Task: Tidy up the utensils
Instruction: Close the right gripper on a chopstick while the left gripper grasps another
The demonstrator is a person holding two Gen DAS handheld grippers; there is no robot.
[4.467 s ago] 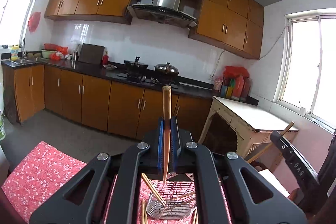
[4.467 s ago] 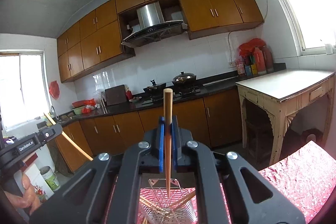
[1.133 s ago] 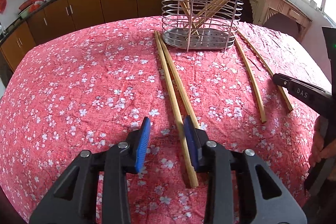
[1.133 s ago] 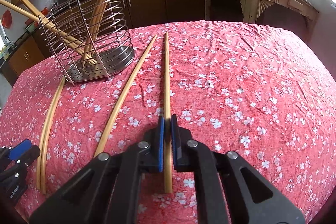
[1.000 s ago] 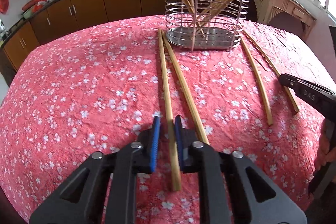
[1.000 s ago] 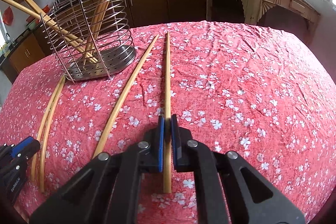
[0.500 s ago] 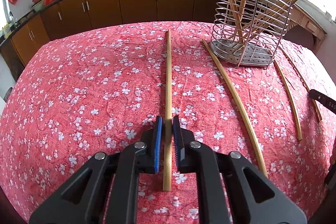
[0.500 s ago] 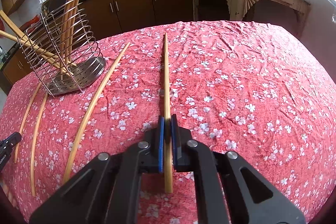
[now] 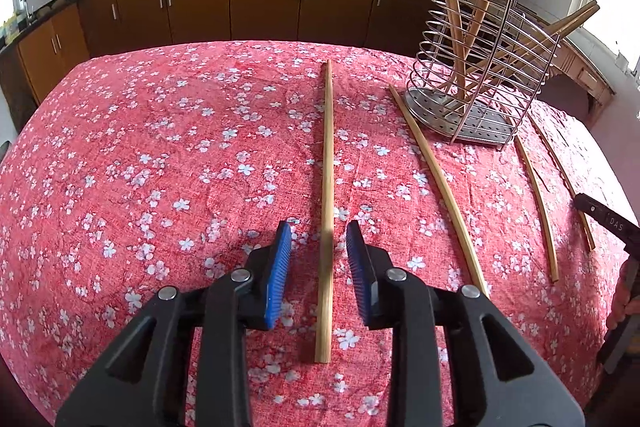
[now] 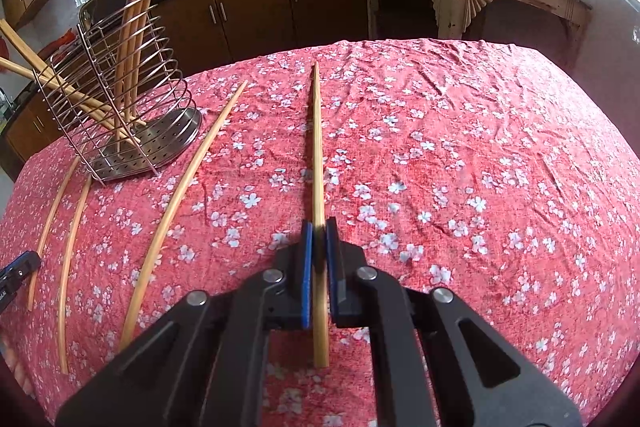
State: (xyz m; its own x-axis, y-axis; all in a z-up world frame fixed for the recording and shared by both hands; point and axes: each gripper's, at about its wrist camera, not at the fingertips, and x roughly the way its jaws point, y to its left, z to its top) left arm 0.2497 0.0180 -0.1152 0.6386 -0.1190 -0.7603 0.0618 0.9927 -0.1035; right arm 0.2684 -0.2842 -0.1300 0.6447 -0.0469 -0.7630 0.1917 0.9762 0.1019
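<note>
A long bamboo chopstick (image 9: 328,163) lies flat on the red flowered tablecloth (image 9: 160,155). My left gripper (image 9: 319,227) straddles its near part; the jaws are opening and the blue pads (image 9: 280,267) stand clear of it on both sides. My right gripper (image 10: 318,227) is shut on another chopstick (image 10: 317,147), which points away over the cloth. The wire utensil holder (image 9: 452,119) (image 10: 172,131) stands upright with several chopsticks leaning in it.
More loose chopsticks lie near the holder: one (image 9: 440,183) to its left, two (image 9: 538,195) to its right; a long curved one (image 10: 184,183) and two thin ones (image 10: 72,255). The other gripper shows at each frame's edge (image 9: 608,223) (image 10: 16,267). Kitchen cabinets stand behind.
My left gripper closed on one chopstick, pulled it left away from its neighbour and the holder, and now its pads have parted from it. The right gripper keeps its grip.
</note>
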